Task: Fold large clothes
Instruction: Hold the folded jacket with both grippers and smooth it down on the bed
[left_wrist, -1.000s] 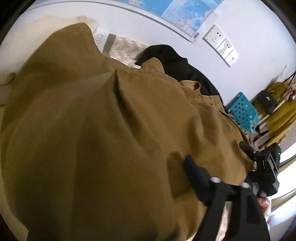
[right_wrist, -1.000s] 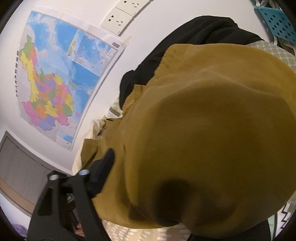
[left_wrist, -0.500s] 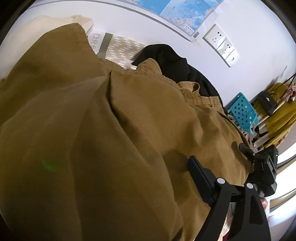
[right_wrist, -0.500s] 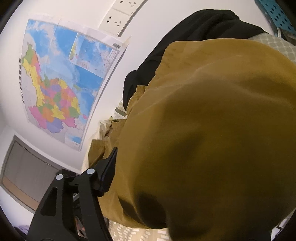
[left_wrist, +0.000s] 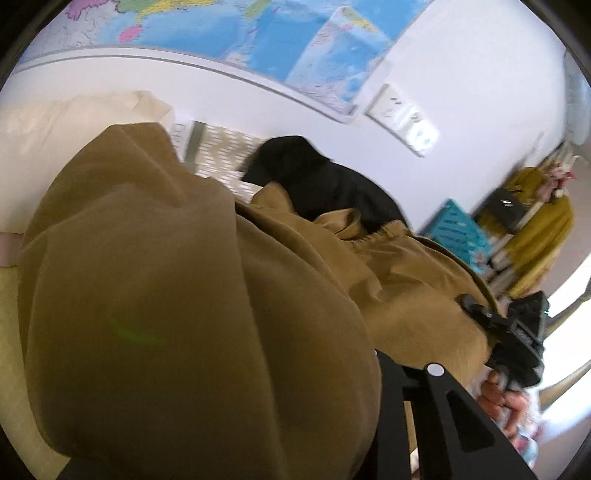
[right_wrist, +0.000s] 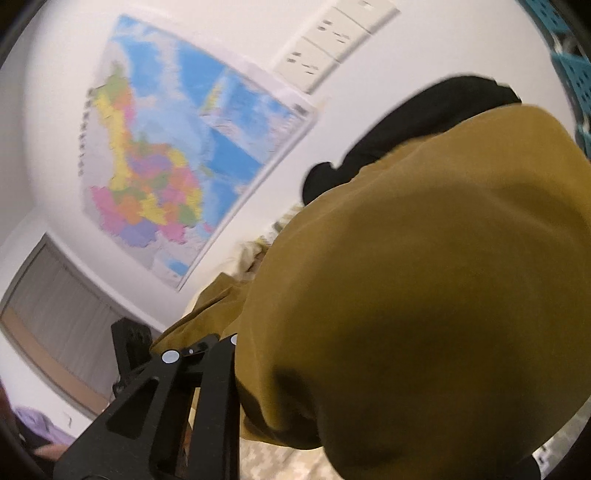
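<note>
Where cloth hides fingertips, mustard garment (left_wrist: 184, 295) draped over left tool (left_wrist: 373, 365).

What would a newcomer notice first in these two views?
A big mustard-brown garment fills both views, draped over each claw. Behind it a black garment lies against the wall, and a colourful map hangs above, beside white wall sockets.
</note>
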